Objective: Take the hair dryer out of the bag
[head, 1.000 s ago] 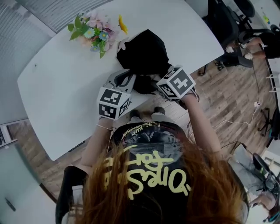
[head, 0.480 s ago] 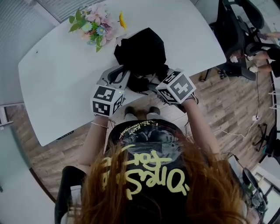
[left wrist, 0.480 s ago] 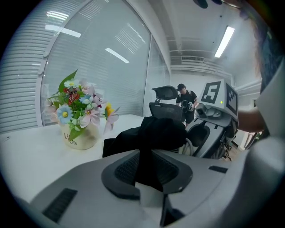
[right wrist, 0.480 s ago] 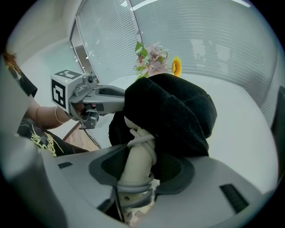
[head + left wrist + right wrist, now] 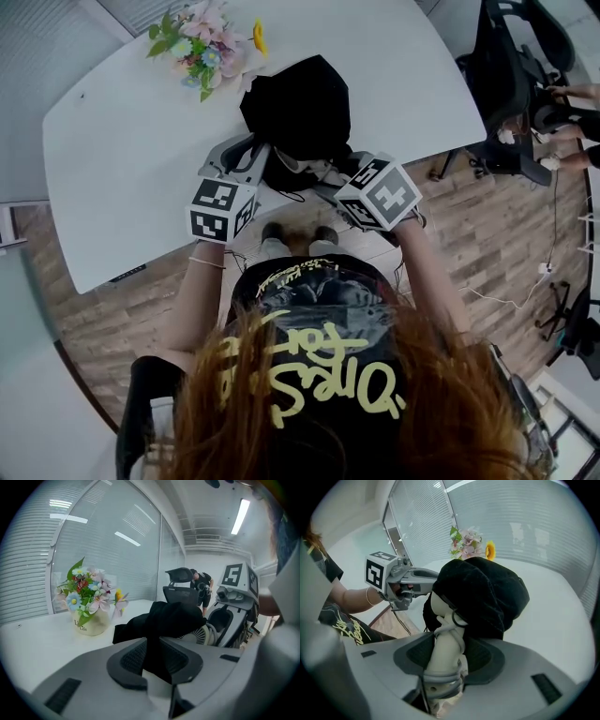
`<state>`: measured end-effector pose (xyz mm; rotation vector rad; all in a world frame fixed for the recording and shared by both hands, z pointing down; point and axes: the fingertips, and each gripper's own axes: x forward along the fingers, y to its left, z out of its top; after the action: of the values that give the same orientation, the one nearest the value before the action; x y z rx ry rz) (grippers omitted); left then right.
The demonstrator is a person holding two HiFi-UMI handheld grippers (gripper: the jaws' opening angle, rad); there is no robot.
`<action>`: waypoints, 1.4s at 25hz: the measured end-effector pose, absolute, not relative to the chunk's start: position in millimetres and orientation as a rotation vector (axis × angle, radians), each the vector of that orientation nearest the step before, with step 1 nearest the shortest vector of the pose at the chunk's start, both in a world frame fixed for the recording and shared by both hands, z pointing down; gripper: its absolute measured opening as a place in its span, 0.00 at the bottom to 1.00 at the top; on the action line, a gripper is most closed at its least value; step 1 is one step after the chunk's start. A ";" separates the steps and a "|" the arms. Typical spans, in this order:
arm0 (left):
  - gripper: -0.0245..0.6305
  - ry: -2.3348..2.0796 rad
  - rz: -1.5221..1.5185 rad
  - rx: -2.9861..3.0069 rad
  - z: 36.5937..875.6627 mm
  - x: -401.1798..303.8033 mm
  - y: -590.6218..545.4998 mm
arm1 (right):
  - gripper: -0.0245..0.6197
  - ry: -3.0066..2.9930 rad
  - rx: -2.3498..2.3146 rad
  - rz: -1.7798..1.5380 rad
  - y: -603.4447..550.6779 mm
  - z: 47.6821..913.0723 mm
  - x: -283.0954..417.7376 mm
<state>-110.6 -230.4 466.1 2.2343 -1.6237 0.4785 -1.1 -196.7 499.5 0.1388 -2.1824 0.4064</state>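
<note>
Standing at a white desk (image 5: 122, 169), seen from above, a gripper in each hand, working on a black bag (image 5: 305, 103) slumped near the desk's front edge. Clamping the right gripper (image 5: 447, 658) on the cream handle of the dryer (image 5: 443, 639), jaws closed against both sides of the handle, with a grey cord (image 5: 440, 679) wound round it below the pads. Leaving the dryer's head buried in the bag's mouth, with only the handle and a pale sliver of the body sticking out toward the person. Pinching a fold of the bag's cloth in the left gripper (image 5: 157, 660), jaws nearly together and just now easing wider, the cloth between the pads and touching both. Holding the two grippers close side by side at the bag's near end, left on the cloth, right on the handle. Glimpsed in the left gripper view: the dryer's round white grille (image 5: 205, 632), peeking from under the bag beside the right gripper. Beyond the bag, toward the desk's far left corner, flowers (image 5: 202, 47) in a pale vase (image 5: 91, 623), well apart from both grippers. Past the desk's right end, a black chair (image 5: 497, 56) on a wood floor (image 5: 487, 234).
</note>
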 end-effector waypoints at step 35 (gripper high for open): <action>0.11 -1.796 0.507 2.148 463.6 -99.1 -234.6 | 0.35 -2.269 -0.219 0.326 -135.7 478.3 46.2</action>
<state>-99.1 -234.6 463.6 2.1478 -1.7962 0.5070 46.2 -135.7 478.3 -0.2186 -2.2692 0.3263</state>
